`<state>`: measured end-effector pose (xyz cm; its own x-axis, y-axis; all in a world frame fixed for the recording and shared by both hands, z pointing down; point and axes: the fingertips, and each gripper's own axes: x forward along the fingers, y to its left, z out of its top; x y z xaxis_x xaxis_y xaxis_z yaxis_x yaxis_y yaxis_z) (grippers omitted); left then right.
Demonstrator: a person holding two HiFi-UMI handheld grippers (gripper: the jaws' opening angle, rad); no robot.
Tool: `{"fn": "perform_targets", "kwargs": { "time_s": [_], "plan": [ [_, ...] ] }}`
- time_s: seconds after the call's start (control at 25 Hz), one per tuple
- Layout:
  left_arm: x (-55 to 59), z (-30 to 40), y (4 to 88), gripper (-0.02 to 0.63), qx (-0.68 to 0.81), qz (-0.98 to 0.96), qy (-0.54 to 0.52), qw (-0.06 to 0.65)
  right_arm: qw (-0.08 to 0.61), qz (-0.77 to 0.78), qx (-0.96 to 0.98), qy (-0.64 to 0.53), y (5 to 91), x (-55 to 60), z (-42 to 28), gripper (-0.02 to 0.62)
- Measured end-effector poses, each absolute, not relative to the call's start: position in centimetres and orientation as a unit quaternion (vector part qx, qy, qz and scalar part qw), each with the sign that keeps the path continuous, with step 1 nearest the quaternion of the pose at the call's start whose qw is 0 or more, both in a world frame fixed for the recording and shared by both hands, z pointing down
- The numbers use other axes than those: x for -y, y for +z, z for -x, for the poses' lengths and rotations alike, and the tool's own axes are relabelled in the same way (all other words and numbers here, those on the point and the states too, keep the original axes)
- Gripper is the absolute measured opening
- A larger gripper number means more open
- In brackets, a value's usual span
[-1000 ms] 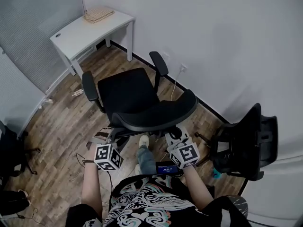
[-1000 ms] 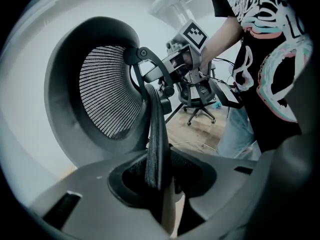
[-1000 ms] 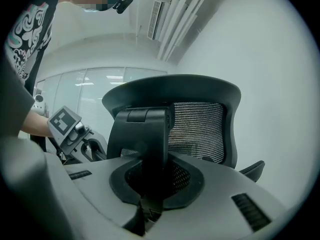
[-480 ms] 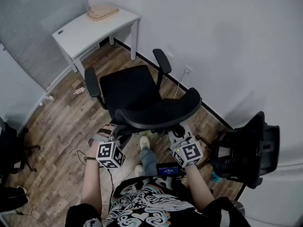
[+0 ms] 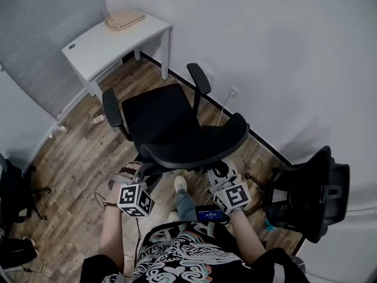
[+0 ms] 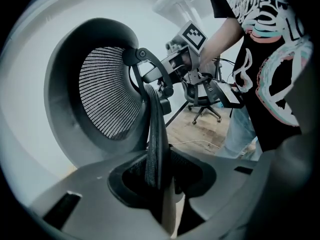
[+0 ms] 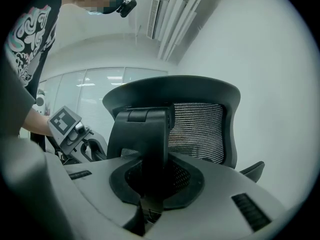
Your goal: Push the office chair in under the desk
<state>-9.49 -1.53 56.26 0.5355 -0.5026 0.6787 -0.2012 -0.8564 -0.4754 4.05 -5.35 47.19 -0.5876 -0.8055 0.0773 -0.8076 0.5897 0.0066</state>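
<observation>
1. Black mesh rim of the office chair (image 5: 162, 114) backrest (image 5: 197, 143) runs straight between the left gripper (image 6: 159, 171) jaws. They're closed partway and pinching that thin edge, with nothing else in there.
2. The right gripper (image 7: 150, 176) is clamped on a chunky black bracket (image 7: 145, 134) at the back of the same backrest, pointing roughly level.
3. So there's one gripper on each side of the backrest, and the person stands just behind it.
4. The chair itself is out on the wood floor (image 5: 82, 158), seat facing the white desk (image 5: 97, 43) but well apart from it, with a stretch of bare floor in between.
5. Room-wise, the armrest (image 5: 199, 77) on the wall side sits near the white wall (image 5: 283, 52). The other armrest (image 5: 111, 107) has open floor beside it.
6. Count: two grippers, two armrests, one desk with one woven thing (image 5: 123, 18) on its far end, and one second black chair (image 5: 306, 190) off to the right by the wall.
</observation>
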Motion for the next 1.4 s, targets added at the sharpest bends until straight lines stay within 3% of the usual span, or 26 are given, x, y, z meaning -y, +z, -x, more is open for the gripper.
{"fn": "perform_targets", "kwargs": {
  "time_s": [1.4],
  "plan": [
    [11.1, 10.7, 56.3, 0.149, -0.221, 0.854, -0.439, 0.169, 0.040, -0.435, 0.899, 0.017, 47.4, 15.4, -2.8, 0.055]
  ]
}}
